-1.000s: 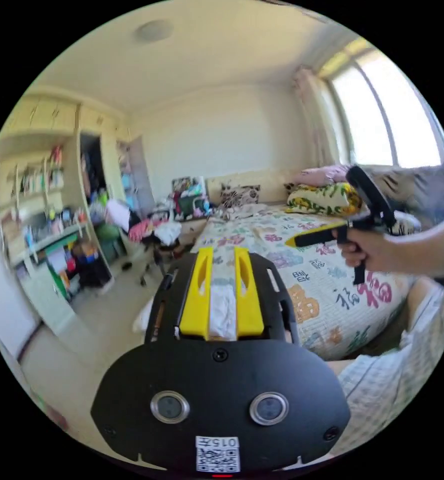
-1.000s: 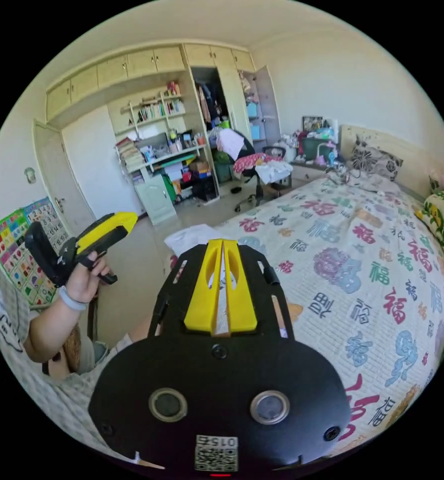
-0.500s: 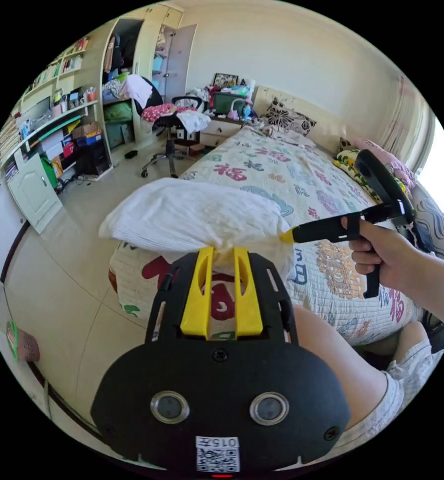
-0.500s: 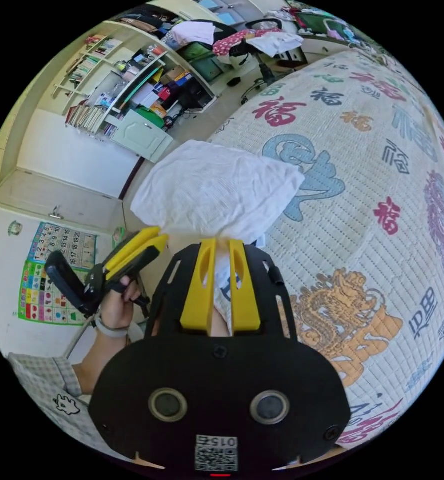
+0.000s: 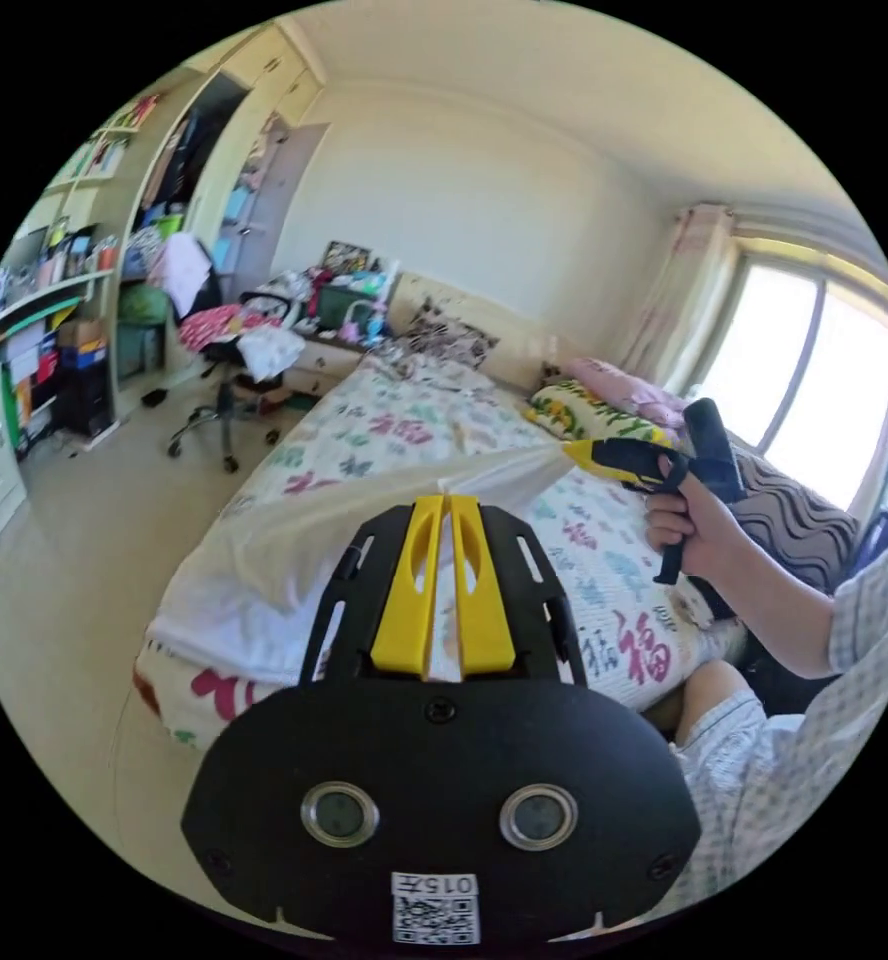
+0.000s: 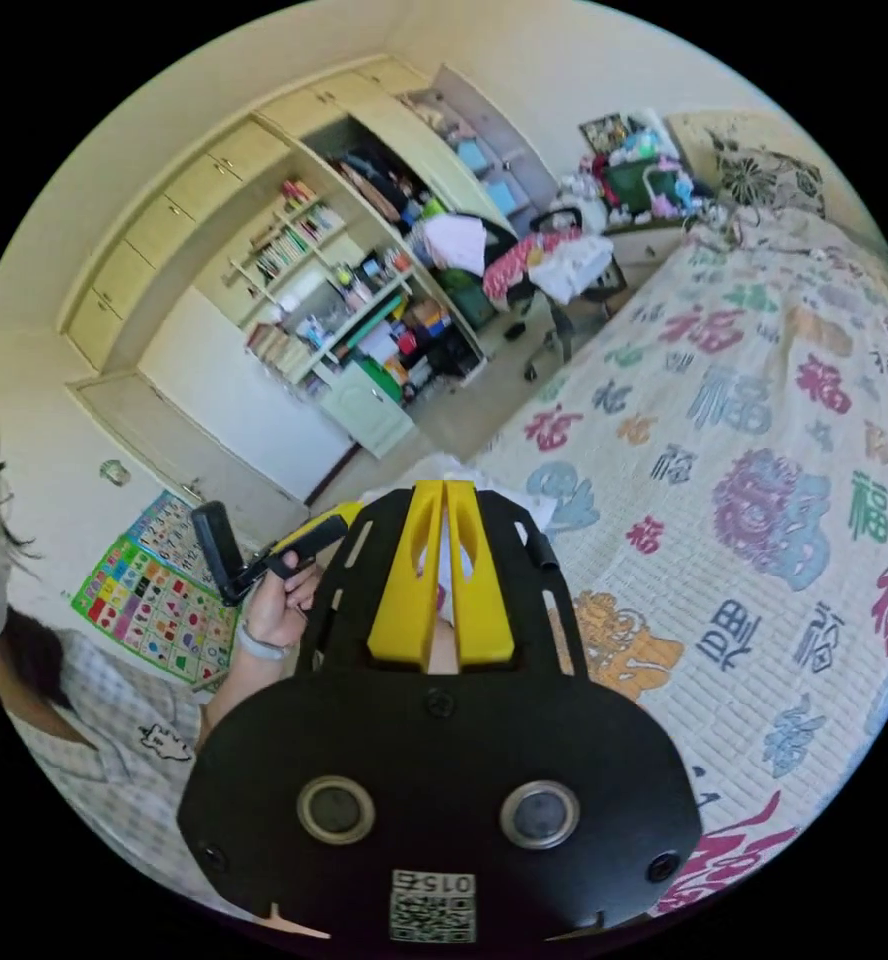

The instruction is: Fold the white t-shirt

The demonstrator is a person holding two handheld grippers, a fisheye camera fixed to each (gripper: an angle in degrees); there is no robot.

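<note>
In the left gripper view, the white cotton t-shirt (image 5: 294,545), which half a second ago hung as a bunched bundle above the bed's corner, is now drawn out into a taut edge between the two grippers, its lower part draped on the near corner of the bed with the quilted cover printed in coloured characters (image 5: 404,430). The left gripper (image 5: 444,503) has its two yellow jaws pressed nearly together, with a strip of the white cloth running between them. The right gripper (image 5: 576,452), held in the person's right hand (image 5: 689,525), has its yellow jaws closed on the far end of the stretched edge. One t-shirt and two grippers are seen here.

In the right gripper view, the camera now looks more level across the room than half a second ago. The right gripper (image 6: 444,495) shows its two yellow jaws closed to a narrow slit with white cloth caught between them. A small part of the t-shirt (image 6: 524,505) shows past the jaw tips, above the bed's near edge (image 6: 764,420). The left gripper (image 6: 339,515), in the person's left hand (image 6: 284,605), sits just beside; its jaws are mostly hidden
</note>
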